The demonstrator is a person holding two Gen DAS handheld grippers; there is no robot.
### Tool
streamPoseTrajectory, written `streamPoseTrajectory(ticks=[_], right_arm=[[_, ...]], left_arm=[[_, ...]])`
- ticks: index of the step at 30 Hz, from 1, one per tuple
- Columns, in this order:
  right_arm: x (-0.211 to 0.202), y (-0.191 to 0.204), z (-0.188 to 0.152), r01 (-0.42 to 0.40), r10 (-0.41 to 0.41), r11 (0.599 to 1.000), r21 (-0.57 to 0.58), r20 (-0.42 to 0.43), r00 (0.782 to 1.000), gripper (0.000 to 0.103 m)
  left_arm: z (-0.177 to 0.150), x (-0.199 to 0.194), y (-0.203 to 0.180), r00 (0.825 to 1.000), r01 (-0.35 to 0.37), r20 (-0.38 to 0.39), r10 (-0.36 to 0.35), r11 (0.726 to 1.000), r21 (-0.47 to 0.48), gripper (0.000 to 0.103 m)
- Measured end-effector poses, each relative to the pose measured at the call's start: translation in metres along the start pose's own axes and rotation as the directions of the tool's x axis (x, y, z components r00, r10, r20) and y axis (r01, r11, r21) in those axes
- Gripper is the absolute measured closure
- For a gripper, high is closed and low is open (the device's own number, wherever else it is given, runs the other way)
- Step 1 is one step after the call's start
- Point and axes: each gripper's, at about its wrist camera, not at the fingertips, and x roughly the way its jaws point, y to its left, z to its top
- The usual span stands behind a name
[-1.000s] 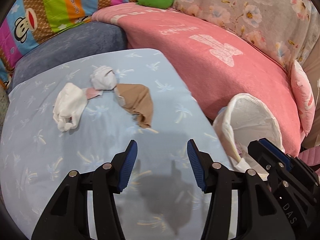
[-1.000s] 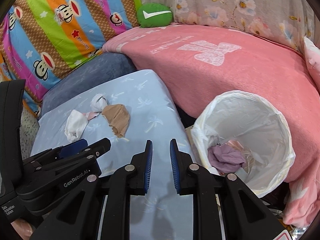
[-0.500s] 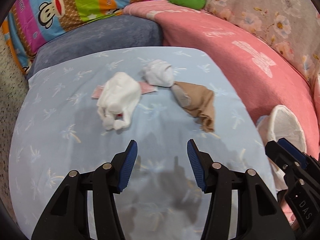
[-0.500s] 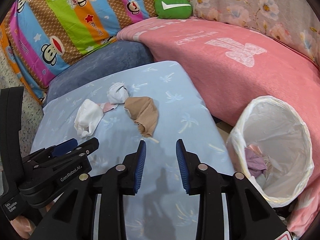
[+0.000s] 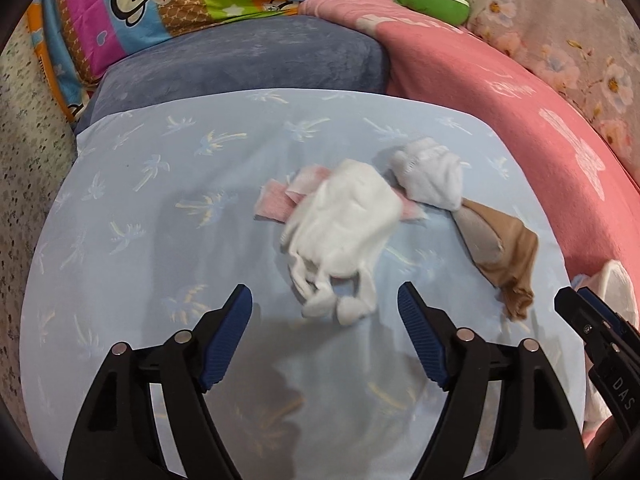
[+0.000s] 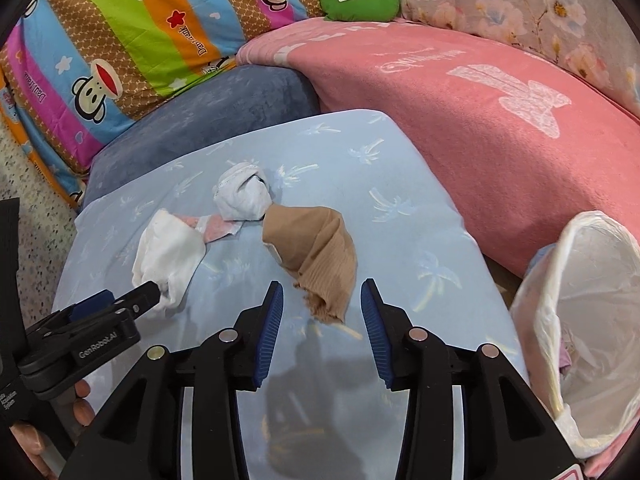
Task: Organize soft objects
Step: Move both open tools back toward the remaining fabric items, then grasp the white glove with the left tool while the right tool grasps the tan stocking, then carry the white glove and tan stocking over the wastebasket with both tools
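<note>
Both grippers' jaws gape, empty — left gripper (image 5: 325, 312) should straddle the white sock (image 5: 340, 232) — bite its bunched middle.

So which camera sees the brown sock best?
The right wrist view: the brown sock lies whole and sharp, just ahead of the open right gripper. The left wrist view shows it off to the side, stretched by the lens.

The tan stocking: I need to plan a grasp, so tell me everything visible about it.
The tan stocking is thin, sheer ribbed fabric, crumpled into a loose cone, with a paler grey patch at its wide end. It lies limp on the palm-print blue sheet, its wide end touching the balled white sock. Its narrow bunched end points toward the open right gripper, ungrasped.
</note>
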Motion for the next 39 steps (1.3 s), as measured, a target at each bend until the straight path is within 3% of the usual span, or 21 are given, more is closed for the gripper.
streamPoseTrajectory(ticks=[7,9,13,16,17,18,20,39], right_arm=[[0.034,0.002,0.011,0.009,-0.008,1.0,0.02,-0.027,1.0,0.063],[0.04,0.002,0.011,0.01,-0.009,1.0,0.024,-0.032,0.999,0.063],[0.052,0.0,0.008,0.01,-0.008,0.999,0.036,-0.056,0.998,0.063],[0.056,0.0,0.005,0.009,-0.006,0.999,0.04,-0.066,0.998,0.074],[0.057,0.0,0.003,0.01,-0.008,0.999,0.035,-0.07,0.998,0.084],[0.057,0.001,0.001,0.012,-0.01,0.999,0.03,-0.075,0.997,0.092],[0.056,0.001,-0.003,0.003,0.0,0.999,0.032,-0.084,0.996,0.097],[-0.029,0.005,-0.023,-0.061,0.061,0.998,0.024,-0.002,0.998,0.099]], left_arm=[[0.012,0.016,0.004,1.0,0.011,-0.01,-0.011,1.0,-0.017,0.032],[0.013,0.018,0.004,1.0,0.026,-0.009,-0.026,0.999,-0.024,0.037],[0.012,0.025,0.005,0.997,0.066,-0.036,-0.067,0.997,-0.029,0.059],[0.009,0.026,0.007,0.993,0.103,-0.051,-0.105,0.994,-0.045,0.076],[0.008,0.026,0.008,0.992,0.114,-0.053,-0.117,0.992,-0.051,0.08],[0.006,0.025,0.009,0.991,0.12,-0.057,-0.124,0.991,-0.055,0.08],[0.003,0.022,0.009,0.99,0.129,-0.057,-0.132,0.99,-0.057,0.086],[-0.023,-0.027,-0.024,0.984,0.171,-0.051,-0.171,0.985,-0.009,0.087]])
